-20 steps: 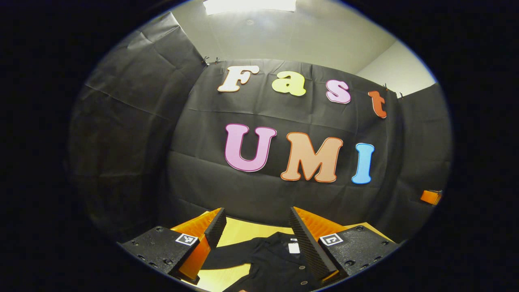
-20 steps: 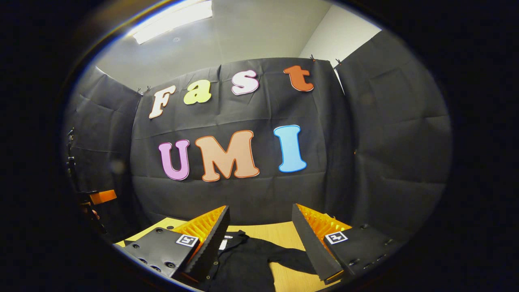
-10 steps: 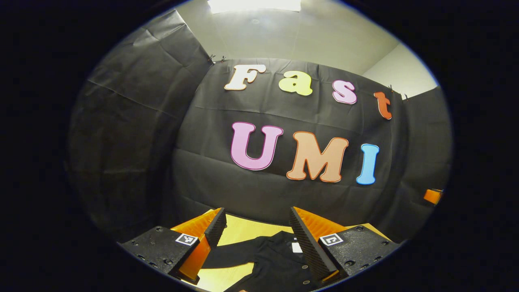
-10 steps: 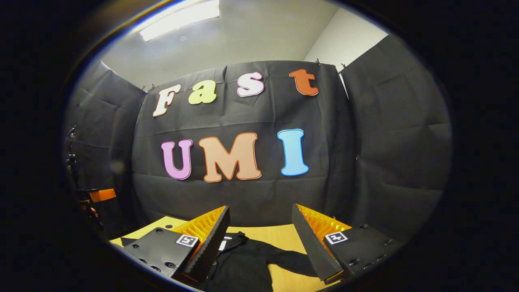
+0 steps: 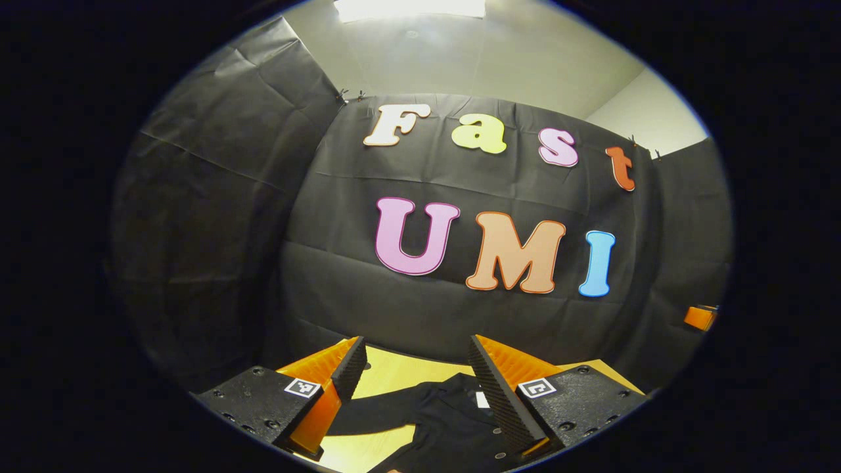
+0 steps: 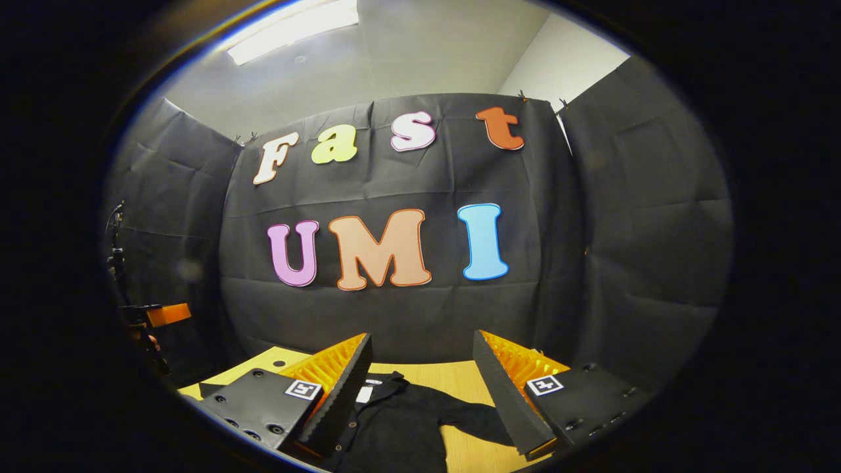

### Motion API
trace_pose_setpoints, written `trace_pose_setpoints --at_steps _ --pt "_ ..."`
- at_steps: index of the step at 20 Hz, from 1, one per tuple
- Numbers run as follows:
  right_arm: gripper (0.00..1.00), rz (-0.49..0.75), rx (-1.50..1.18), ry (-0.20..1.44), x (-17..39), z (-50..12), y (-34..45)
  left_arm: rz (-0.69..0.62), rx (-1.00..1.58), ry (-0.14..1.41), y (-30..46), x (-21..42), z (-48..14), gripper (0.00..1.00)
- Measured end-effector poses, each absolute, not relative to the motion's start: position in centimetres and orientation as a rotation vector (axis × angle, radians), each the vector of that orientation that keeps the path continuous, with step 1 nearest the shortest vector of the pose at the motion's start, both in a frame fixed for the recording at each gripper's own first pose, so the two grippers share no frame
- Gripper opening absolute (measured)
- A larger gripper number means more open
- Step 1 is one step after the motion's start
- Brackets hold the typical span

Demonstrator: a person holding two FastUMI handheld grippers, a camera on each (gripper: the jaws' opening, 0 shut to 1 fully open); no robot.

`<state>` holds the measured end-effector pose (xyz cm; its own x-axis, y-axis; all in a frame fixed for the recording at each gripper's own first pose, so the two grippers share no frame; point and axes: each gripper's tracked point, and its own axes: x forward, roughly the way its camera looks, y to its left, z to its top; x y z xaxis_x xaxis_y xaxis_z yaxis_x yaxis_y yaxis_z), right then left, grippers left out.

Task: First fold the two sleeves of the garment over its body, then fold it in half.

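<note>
Since the black garment (image 5: 453, 420) lying flat on the wooden table (image 5: 387, 374) looks thin, limp and light, each sleeve is best pinched near its cuff by the left gripper (image 5: 414, 368) and right gripper (image 6: 420, 371), both wide open and empty

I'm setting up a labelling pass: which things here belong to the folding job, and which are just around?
For the job:
black garment, sleeves spread out
left gripper, open
right gripper, open

Just around:
wooden table
ceiling light

matt cloth garment (image 5: 453, 420) (black), wooden table (image 6: 453, 376)
</note>
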<state>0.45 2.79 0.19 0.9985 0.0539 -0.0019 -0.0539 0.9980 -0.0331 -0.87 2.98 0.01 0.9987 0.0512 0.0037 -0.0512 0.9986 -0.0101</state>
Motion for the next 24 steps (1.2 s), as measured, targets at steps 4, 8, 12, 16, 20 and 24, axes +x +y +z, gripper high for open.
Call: trace_pose_setpoints --at_steps 4,8,12,16,20,24 --pt "0.97 0.052 -0.039 0.009 0.6 0.0 2.7 0.060 -0.020 0.004 3.2 -1.1 -0.3 0.93" --pt "0.97 0.045 -0.025 0.006 0.5 0.1 2.4 0.066 -0.020 0.005 3.2 -1.1 -0.5 0.93" --pt "0.97 0.024 -0.024 0.010 0.2 -0.1 1.4 0.057 -0.033 0.018 2.6 -0.7 -1.1 0.92" --pt "0.97 0.003 -0.002 0.022 0.2 -0.6 0.4 0.042 -0.036 0.028 1.8 -0.2 -1.6 0.92" --pt "0.97 -0.037 0.002 0.018 0.6 -0.8 -1.7 0.040 -0.030 0.030 1.5 0.3 -1.8 0.92" --pt "0.93 -0.193 -0.022 0.061 1.4 -3.9 -8.3 0.057 -0.017 0.051 1.9 0.4 -2.5 0.92"
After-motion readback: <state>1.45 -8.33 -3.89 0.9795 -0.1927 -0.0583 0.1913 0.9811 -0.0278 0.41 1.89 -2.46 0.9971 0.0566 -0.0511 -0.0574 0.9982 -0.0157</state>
